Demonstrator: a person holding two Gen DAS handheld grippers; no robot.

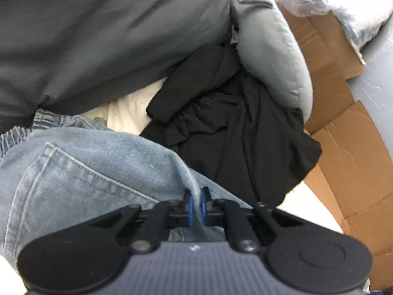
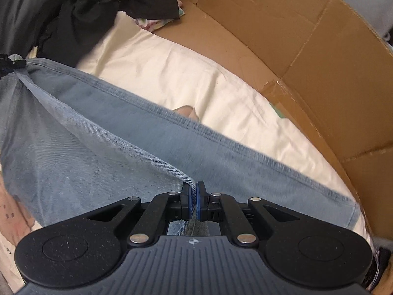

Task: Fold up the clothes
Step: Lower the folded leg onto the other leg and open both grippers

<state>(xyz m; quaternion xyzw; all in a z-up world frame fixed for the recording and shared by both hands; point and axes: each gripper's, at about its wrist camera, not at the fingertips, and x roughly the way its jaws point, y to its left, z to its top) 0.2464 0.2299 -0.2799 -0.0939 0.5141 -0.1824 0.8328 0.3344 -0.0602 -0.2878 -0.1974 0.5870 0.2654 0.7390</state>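
Light blue jeans (image 1: 81, 172) fill the lower left of the left wrist view, with a back pocket and elastic waistband showing. My left gripper (image 1: 195, 198) is shut on a fold of the denim. In the right wrist view the jeans (image 2: 98, 147) stretch taut across a cream sheet (image 2: 172, 73), a hemmed edge running diagonally. My right gripper (image 2: 194, 196) is shut on a denim fold. The left gripper's tip (image 2: 9, 65) shows at the far left edge, holding the other end of the cloth.
A pile of black clothes (image 1: 233, 127) lies ahead, beside a grey pillow (image 1: 272, 49) and a dark grey cushion (image 1: 98, 36). Flattened cardboard (image 2: 307, 61) walls the right side. A plastic-wrapped bundle (image 1: 331, 2) sits at the back right.
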